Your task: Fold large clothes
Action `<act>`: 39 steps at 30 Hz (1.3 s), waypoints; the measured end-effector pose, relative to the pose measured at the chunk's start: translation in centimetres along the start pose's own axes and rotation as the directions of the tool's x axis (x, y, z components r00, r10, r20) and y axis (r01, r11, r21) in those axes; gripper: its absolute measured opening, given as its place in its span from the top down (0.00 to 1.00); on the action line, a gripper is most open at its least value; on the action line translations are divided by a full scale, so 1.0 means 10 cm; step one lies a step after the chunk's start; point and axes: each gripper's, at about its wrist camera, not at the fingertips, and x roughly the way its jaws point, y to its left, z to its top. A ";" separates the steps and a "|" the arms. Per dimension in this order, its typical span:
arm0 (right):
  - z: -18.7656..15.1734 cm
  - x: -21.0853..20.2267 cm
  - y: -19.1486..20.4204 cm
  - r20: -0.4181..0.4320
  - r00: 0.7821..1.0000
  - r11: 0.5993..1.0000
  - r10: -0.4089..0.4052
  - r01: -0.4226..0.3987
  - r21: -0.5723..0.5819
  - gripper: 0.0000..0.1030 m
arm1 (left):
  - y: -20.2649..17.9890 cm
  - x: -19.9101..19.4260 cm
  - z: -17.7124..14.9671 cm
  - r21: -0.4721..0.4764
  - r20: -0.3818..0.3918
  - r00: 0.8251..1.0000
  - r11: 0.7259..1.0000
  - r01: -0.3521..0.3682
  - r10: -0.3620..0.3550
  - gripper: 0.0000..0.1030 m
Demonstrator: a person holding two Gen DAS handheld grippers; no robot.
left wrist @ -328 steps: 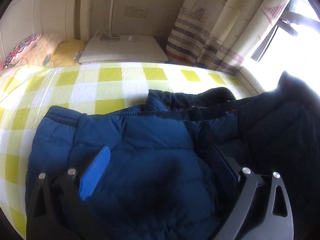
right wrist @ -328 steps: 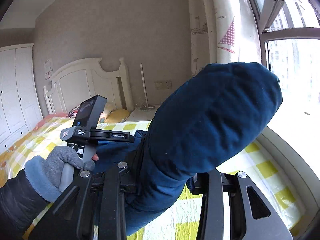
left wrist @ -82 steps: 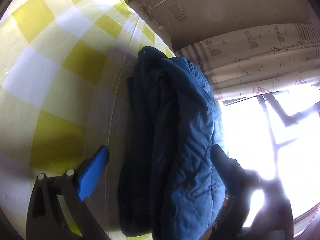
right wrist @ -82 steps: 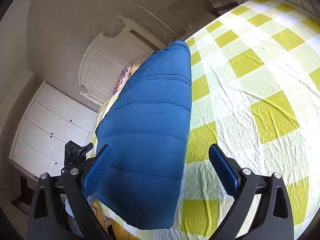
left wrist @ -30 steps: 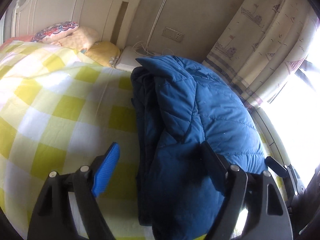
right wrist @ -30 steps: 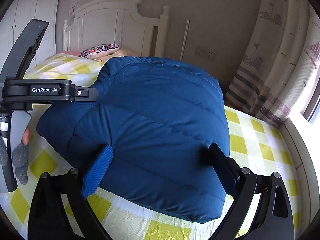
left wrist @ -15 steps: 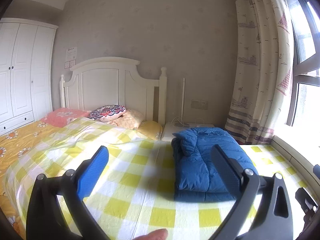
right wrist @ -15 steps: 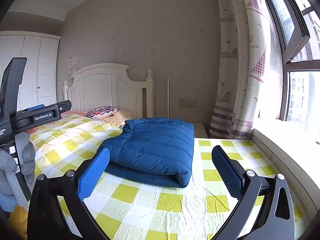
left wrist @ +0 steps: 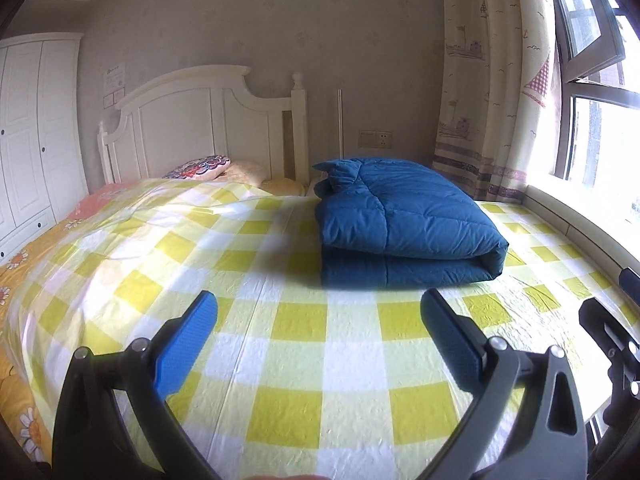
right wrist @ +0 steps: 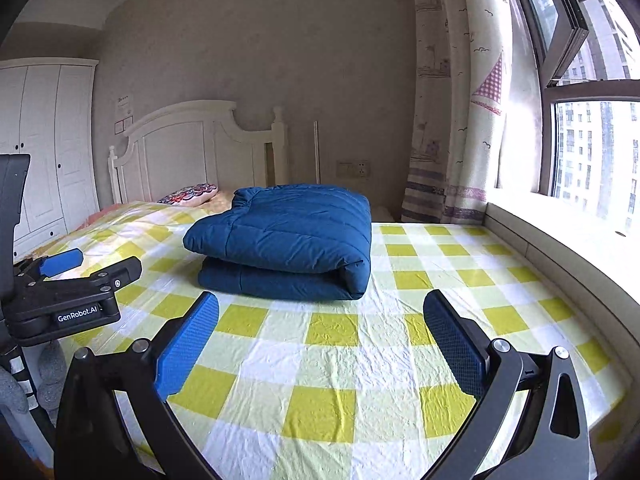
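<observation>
- With both tools drawn back from the bed, the step in hand looks like the final check: the fold reads as finished, so the right thing is to keep both sets of jaws off the cloth and only go back in if a layer springs loose.
- Nearest, the left gripper [left wrist: 318, 334] has its jaws spread wide with nothing between them, only bare yellow-checked sheet [left wrist: 296, 364] below.
- The right gripper [right wrist: 320, 334] is the same: jaws spread wide, empty, held level and aimed across the bed toward the headboard.
- The left gripper also shows in the right wrist view, off to the left of the right jaws, with the person's grey-gloved hand [right wrist: 16, 384] on its handle at the frame edge.
- Ahead of both sets of jaws, well apart from them, the blue padded jacket [right wrist: 284, 240] lies on the sheet as a thick two-layer bundle, its rounded fold on the window side.
- If any touch-up is needed, I judge a light flat press on the puffy top layer safer than a pinch, which could drag the stack open.
- Beyond the jacket, pillows [left wrist: 200, 166] sit against the white headboard [left wrist: 192, 120], with the curtain [right wrist: 452, 128] to the right.
</observation>
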 end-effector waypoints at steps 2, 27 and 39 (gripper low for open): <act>-0.01 -0.02 0.03 0.000 1.000 1.000 0.010 -0.010 0.002 0.04 | 0.03 -0.04 -0.04 -0.008 0.003 1.000 1.000 -0.001 0.001 0.02; -0.03 -0.13 0.12 0.002 1.000 1.000 0.030 -0.030 0.000 0.04 | 0.11 -0.10 -0.22 -0.006 -0.022 1.000 1.000 -0.009 0.009 0.02; -0.08 -0.14 0.08 -0.001 1.000 0.999 0.029 -0.029 0.017 0.04 | 0.02 -0.11 -0.28 0.020 -0.034 0.999 1.000 -0.004 0.004 0.02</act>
